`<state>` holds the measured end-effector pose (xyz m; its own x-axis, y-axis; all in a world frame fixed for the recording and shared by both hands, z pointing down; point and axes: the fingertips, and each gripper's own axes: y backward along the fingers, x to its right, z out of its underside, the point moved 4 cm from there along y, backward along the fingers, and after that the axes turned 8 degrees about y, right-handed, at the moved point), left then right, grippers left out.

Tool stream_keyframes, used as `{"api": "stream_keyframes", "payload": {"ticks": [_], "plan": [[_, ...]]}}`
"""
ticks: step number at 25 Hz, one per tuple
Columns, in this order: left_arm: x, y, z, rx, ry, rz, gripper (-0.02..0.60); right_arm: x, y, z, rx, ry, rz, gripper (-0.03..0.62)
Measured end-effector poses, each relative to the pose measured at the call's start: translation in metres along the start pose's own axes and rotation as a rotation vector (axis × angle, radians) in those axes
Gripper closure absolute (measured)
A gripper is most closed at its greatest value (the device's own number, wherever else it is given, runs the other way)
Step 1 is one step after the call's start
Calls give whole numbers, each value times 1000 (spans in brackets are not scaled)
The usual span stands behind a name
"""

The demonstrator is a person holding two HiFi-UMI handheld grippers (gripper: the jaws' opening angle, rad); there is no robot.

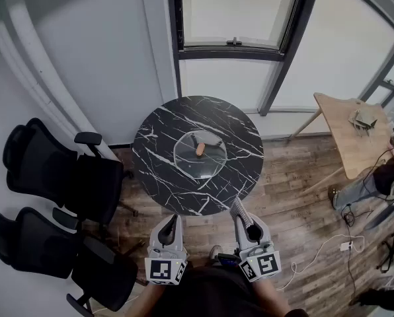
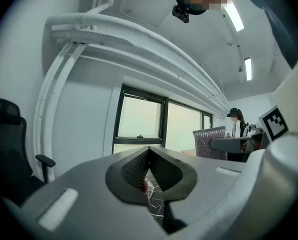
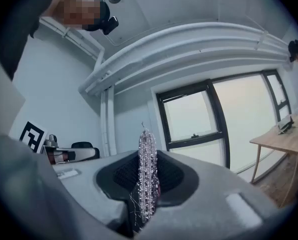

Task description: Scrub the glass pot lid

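Lid (image 1: 200,154) lies flat mid-counter (image 1: 158,140), well apart from the left claw (image 1: 172,220), closed on nothing, and the right claw (image 1: 248,226), clamped on a scrubber (image 1: 239,209).

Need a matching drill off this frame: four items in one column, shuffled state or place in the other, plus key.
Column 1
1. glass pot lid
2. left gripper
3. right gripper
4. wooden table

Column 2
A. shut on the silvery scrubber
B. at the far right of the head view
C. lying on the round black marble table
D. shut, nothing between its jaws

Pairs: 1-C, 2-D, 3-A, 4-B
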<state>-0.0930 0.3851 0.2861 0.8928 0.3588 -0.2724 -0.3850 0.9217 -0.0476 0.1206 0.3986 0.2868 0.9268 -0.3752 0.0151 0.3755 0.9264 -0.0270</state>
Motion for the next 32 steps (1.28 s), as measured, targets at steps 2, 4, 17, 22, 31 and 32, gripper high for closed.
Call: {"api": "stream_keyframes", "payload": {"ticks": [2,4,17,22,31,32], "plan": [[2,-1,0,0,4,1,578,3,0,-1,-2,4,0,517],[3,-2,-1,1,8,0,578,4,0,-1,-4,7,-1,517],[15,-2,7,-4,10,-9,578,15,10,-2,12,-15,-2,516],[30,-5,12,0,3,-18,578,28,20,-2,14,-9,-24,516],[65,-6,23,-4,-12,-77,578,61,38,16,7,-21,-79,516],[67,-5,26,-5,-16,-80,578,62,38,17,6,-19,-87,516]]}}
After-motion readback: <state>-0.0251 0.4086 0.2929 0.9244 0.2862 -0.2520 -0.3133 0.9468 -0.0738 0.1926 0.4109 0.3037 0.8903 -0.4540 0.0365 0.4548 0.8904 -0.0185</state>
